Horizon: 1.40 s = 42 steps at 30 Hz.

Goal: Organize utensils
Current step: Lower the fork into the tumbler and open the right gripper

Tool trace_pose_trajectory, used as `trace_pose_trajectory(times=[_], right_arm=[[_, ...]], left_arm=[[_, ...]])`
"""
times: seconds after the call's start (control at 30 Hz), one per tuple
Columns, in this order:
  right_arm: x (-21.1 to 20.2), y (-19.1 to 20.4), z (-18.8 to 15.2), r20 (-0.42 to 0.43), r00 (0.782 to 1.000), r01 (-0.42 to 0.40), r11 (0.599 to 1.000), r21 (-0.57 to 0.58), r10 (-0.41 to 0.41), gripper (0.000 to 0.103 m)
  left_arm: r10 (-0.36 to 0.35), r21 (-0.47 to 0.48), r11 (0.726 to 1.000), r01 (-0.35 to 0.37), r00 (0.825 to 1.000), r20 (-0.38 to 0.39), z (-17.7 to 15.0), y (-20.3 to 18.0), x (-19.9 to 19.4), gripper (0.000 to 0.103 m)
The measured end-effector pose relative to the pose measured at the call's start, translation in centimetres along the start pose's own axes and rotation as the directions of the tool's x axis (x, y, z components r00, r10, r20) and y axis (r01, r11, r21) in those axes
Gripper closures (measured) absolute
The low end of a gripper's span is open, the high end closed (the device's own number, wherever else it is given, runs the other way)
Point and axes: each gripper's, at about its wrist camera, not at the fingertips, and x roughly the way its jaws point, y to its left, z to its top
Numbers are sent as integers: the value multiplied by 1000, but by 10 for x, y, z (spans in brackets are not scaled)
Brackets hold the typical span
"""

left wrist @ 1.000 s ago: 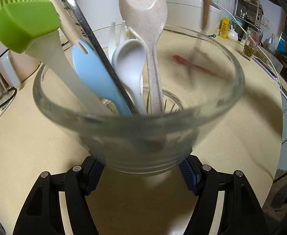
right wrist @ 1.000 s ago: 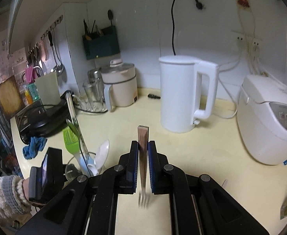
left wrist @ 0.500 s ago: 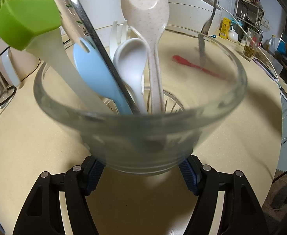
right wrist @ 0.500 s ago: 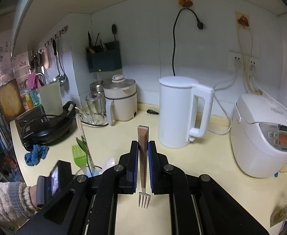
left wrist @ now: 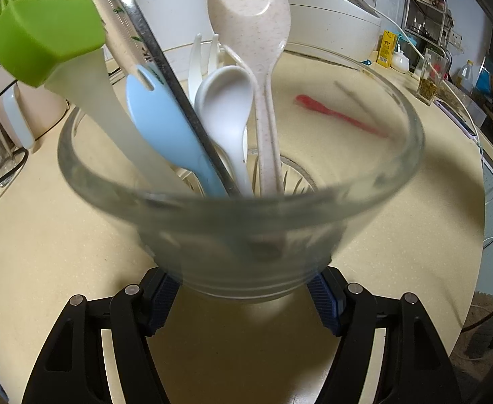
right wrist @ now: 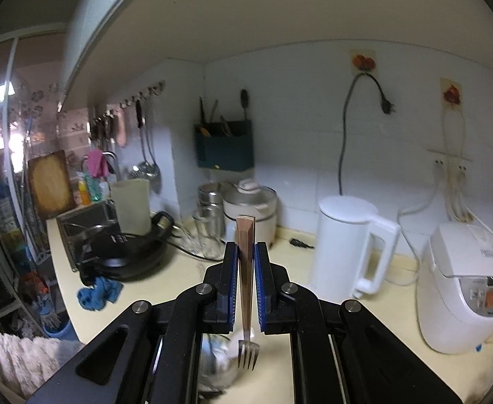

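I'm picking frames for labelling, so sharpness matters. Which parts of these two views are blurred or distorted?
Left wrist view: the clear glass cup's near rim is soft, the red utensil seen through it is smeared, and fisheye bends the counter. Right wrist view: the wooden-handled metal fork is fairly sharp, the white kettle's edges streak, and the walls bow.

Dim warm indoor light; heavy fisheye bend w/ black corners. Glass bowl (left wrist: 239, 235) near rim blurred, window (right wrist: 10, 141) glare at left.

Home kitchen: kettle (right wrist: 347, 245), rice cooker (right wrist: 465, 289), hanging ladles (right wrist: 145, 165), countertop (right wrist: 179, 269).
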Motion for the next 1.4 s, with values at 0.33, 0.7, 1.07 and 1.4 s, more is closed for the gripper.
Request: trace_pose_trajectory(times=[0.33, 0.7, 1.07, 1.4], right_arm=[[38, 12, -10, -30, 998, -56, 997, 47, 58, 93], [69, 31, -38, -148, 986, -73, 997, 0, 72, 93], [103, 48, -63, -270, 960, -85, 996, -28, 75, 93], [113, 56, -66, -297, 954, -64, 997, -44, 48, 90]], left_arm=[[7, 3, 1000, -7, 1000, 1, 2, -4, 0, 29], [6, 1, 1000, -6, 1000, 1, 2, -5, 1, 29], [6, 3, 1000, -6, 1000, 0, 5, -7, 2, 29], [2, -1, 1000, -2, 1000, -1, 4, -6, 2, 29]])
